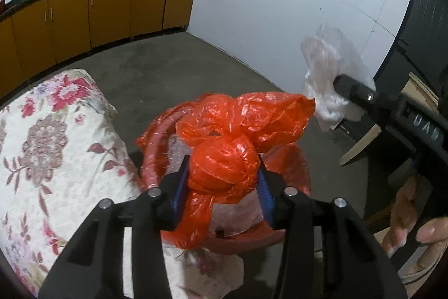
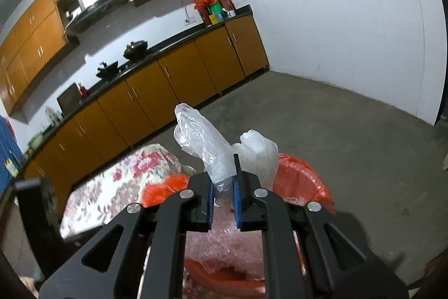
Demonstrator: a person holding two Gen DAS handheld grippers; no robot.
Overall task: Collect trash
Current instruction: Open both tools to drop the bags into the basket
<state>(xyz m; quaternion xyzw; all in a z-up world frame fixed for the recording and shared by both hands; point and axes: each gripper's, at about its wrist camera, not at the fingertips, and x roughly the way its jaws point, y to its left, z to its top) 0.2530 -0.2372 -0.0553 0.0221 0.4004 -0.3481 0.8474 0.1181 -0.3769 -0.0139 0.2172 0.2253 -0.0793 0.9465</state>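
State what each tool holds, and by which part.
Left tool grips the red bag at its bunched, knotted top. Right tool pinches the clear plastic bag at its lower end.

A red plastic bin bag point(image 1: 246, 114) lined a round red bin point(image 2: 302, 178) standing on the grey concrete floor point(image 1: 168, 66), just right of a floral-cloth-covered table point(image 1: 42, 142); wooden base cabinets point(image 1: 112, 7) stood behind.
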